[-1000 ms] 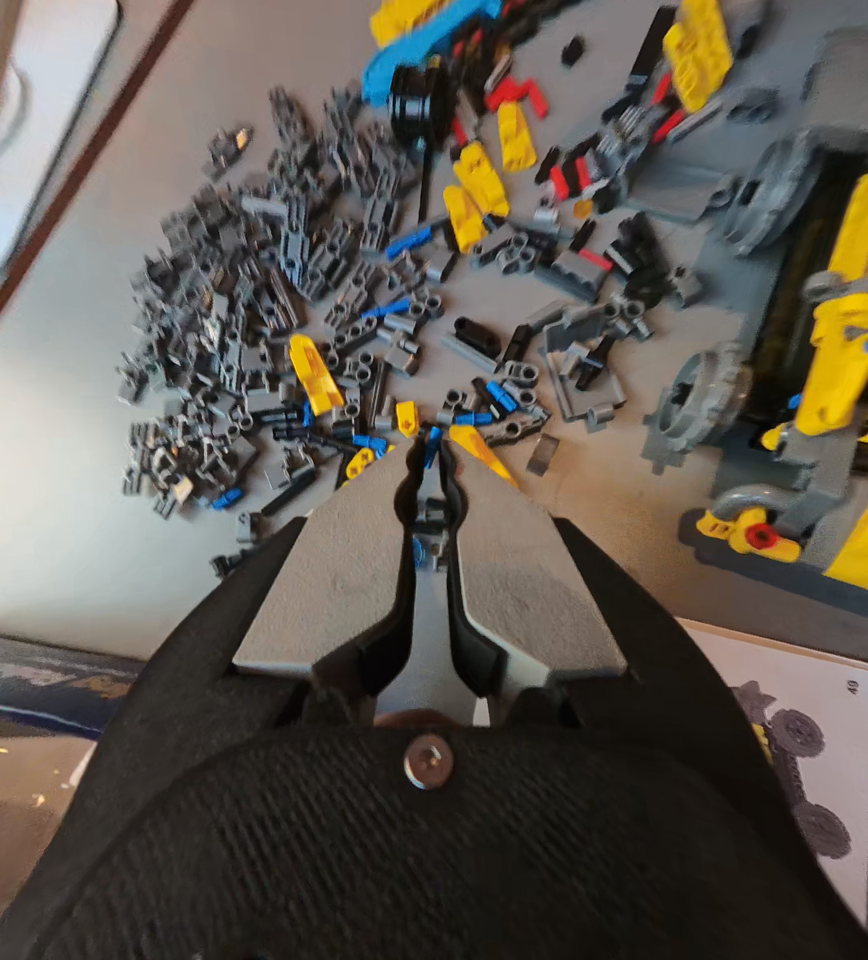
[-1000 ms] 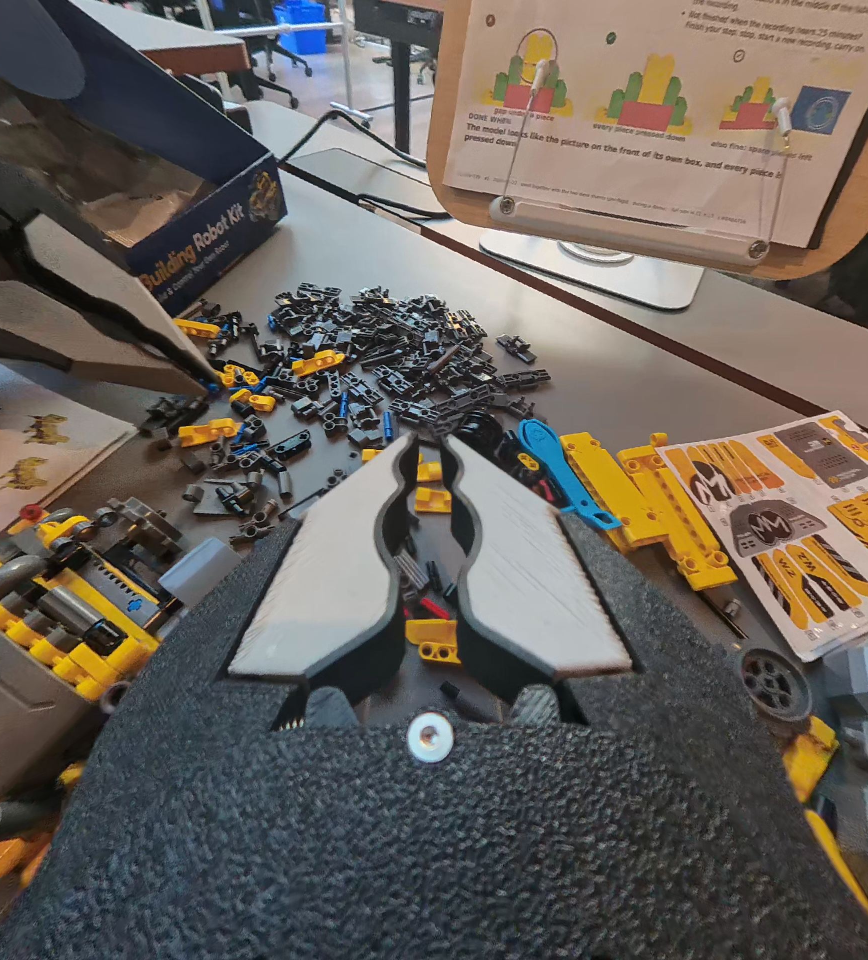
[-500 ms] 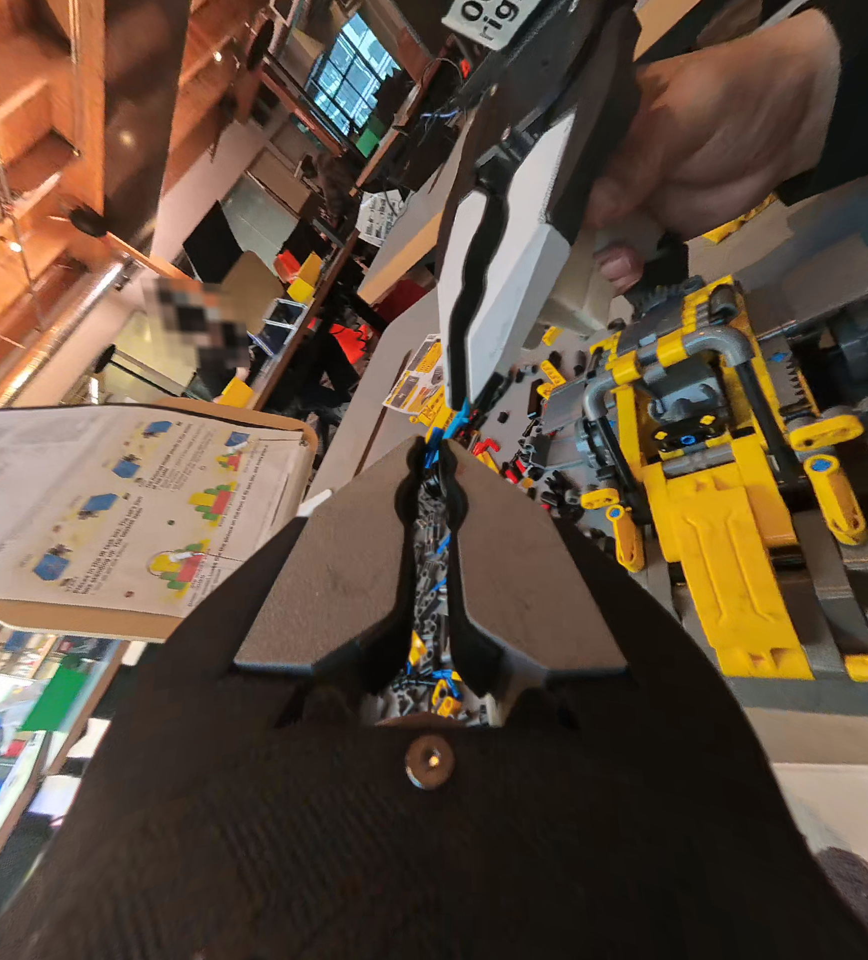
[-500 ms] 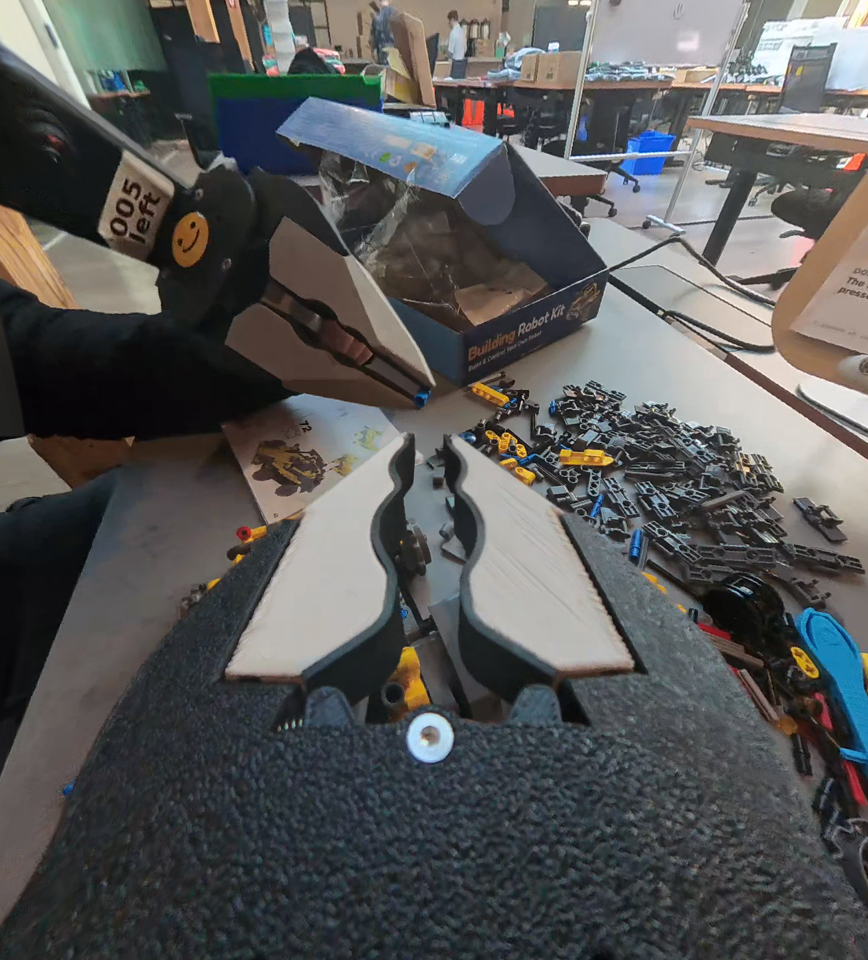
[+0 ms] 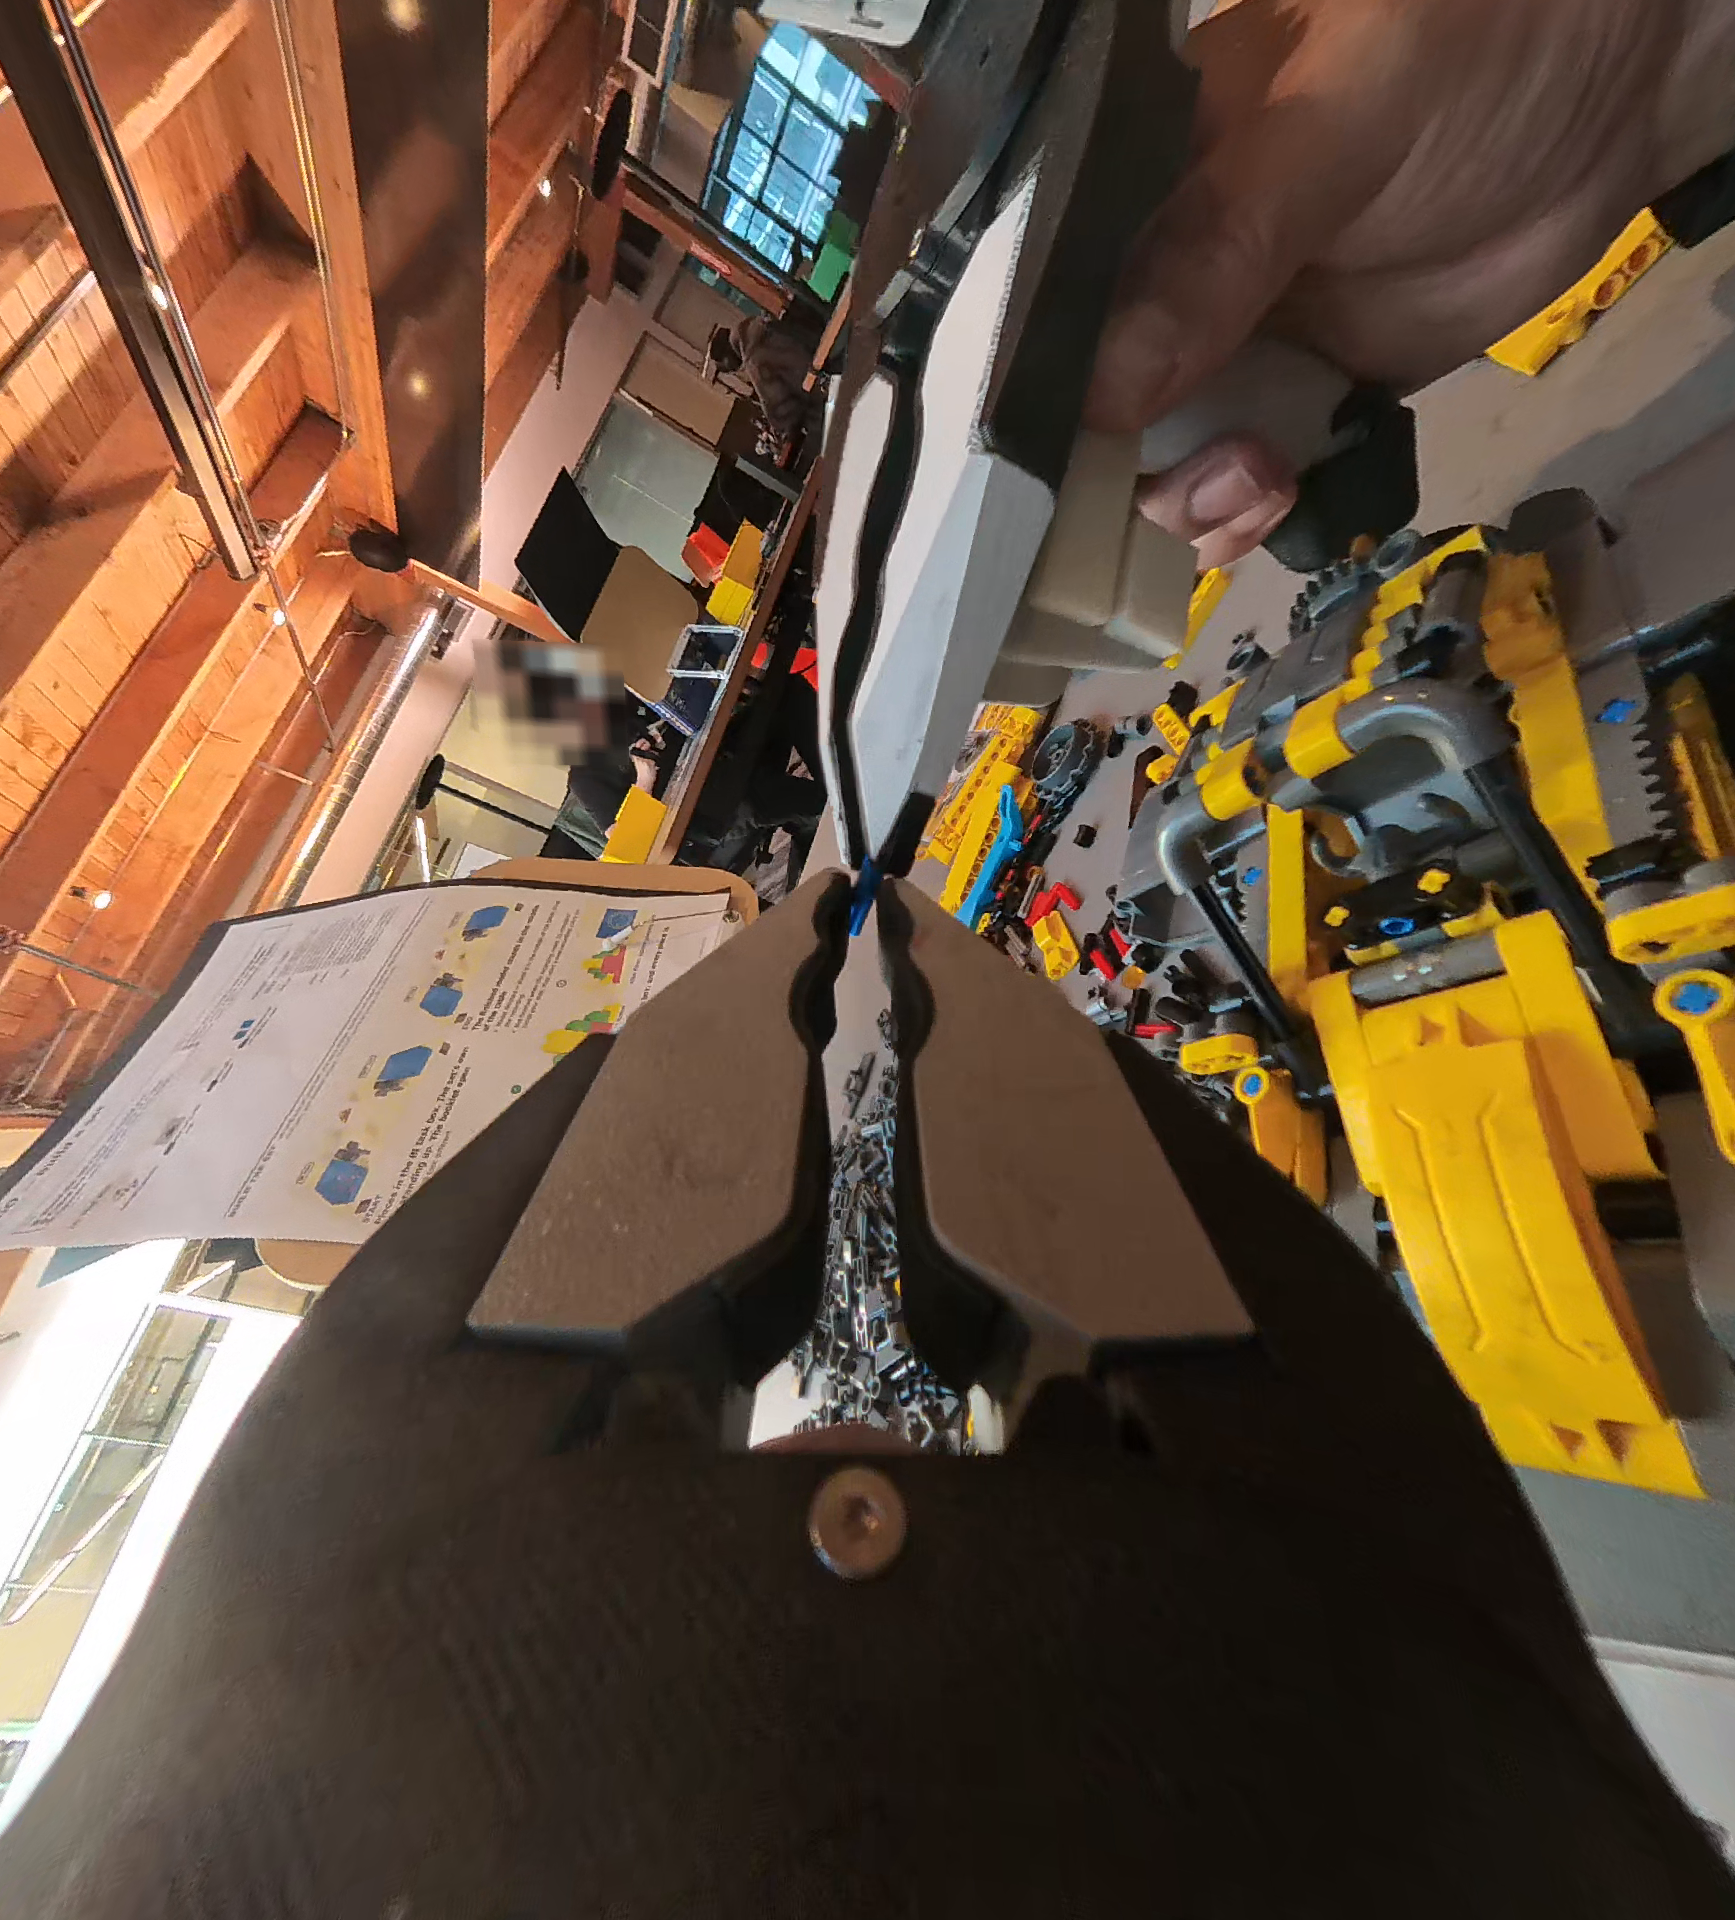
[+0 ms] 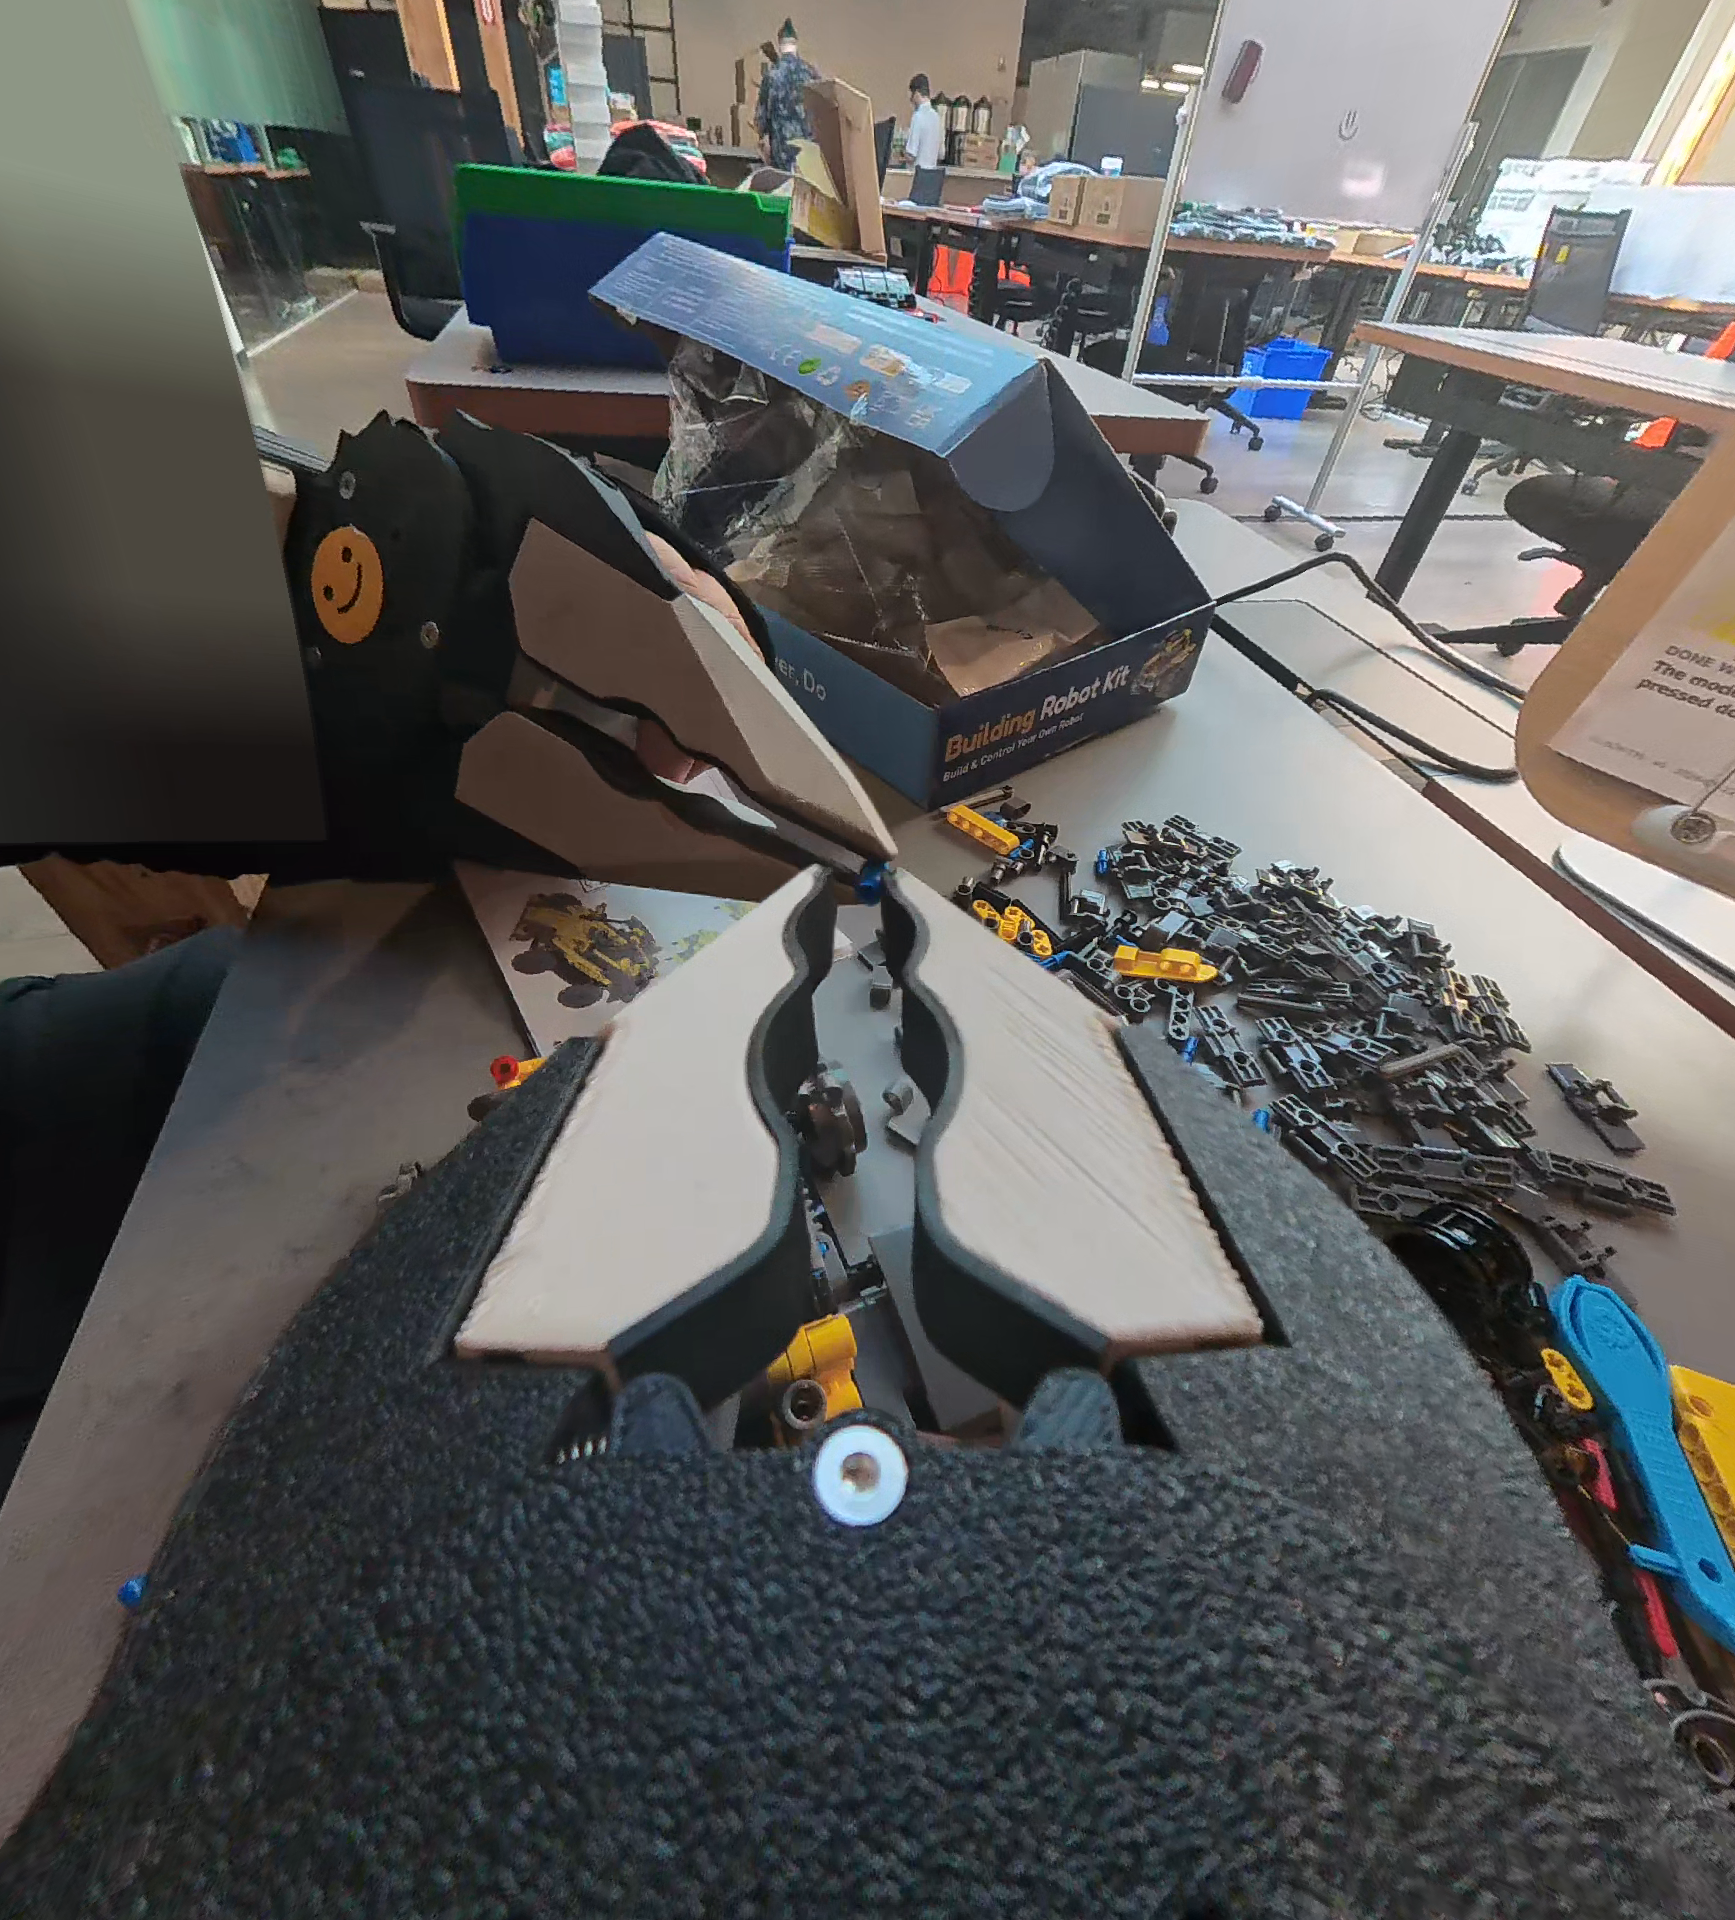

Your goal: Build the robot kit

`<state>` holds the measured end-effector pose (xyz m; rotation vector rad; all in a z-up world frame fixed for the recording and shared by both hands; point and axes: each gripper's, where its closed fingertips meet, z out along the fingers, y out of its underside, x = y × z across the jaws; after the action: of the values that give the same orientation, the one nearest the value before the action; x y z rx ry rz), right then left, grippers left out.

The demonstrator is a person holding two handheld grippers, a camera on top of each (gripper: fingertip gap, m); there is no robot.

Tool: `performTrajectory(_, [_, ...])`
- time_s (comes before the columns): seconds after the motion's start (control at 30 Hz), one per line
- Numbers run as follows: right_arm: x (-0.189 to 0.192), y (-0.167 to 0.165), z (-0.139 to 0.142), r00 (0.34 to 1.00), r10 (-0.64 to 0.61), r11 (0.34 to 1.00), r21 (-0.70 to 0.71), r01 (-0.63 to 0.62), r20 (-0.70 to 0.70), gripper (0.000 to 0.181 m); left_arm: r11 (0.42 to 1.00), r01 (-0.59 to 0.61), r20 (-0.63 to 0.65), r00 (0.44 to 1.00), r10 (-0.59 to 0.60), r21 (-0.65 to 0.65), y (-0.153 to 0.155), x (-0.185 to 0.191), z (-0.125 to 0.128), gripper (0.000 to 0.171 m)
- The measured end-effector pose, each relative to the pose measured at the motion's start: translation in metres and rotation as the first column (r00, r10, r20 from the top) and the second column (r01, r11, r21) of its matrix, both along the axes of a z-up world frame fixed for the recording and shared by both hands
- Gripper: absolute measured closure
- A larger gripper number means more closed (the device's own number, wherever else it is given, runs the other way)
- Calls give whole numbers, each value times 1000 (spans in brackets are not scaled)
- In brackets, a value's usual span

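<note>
My left gripper [image 5: 858, 916] is shut on a small blue pin [image 5: 861, 900] and holds it in the air above the table. My right gripper [image 6: 868, 900] meets it tip to tip, and its pads close on the other end of the same blue pin [image 6: 870, 881]. In the left wrist view the right gripper [image 5: 878, 836] comes down from above, held by a hand [image 5: 1414, 208]. In the right wrist view the left gripper [image 6: 855, 857] reaches in from the left.
A half-built yellow and grey model vehicle [image 5: 1465, 987] stands on the grey table [image 6: 1362, 727]. A pile of dark grey parts [image 6: 1362, 997], an open blue box [image 6: 998, 623], a booklet [image 6: 593, 935], a blue tool [image 6: 1652, 1455] and a sheet on a stand [image 5: 323, 1039] surround it. Both grippers' tips are close together, under 4 cm apart.
My left gripper lifted the blue pin from the pile and turned toward the right gripper. The right gripper swung left, opened a little, then closed on the pin's free end.
</note>
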<state>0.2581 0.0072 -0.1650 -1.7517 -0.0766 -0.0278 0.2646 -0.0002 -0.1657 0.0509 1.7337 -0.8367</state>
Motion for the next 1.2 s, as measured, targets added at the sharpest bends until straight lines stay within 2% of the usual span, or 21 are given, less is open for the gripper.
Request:
performTrajectory(0.67, [5, -2, -3, 999, -36, 999, -15, 36, 9, 181, 1000, 11, -21, 1000, -11, -4, -3, -3, -3, 171])
performTrajectory(0.93, [-4, -5, -2, 993, 60, 998, 5, -60, -103, 177, 997, 83, -18, 996, -83, -10, -7, -12, -1, 171])
performTrajectory(1.2, [-19, -12, 10, 965, 179, 983, 66, -170, -191, 175, 977, 184, -27, 982, -188, -107, -15, -25, 10, 171])
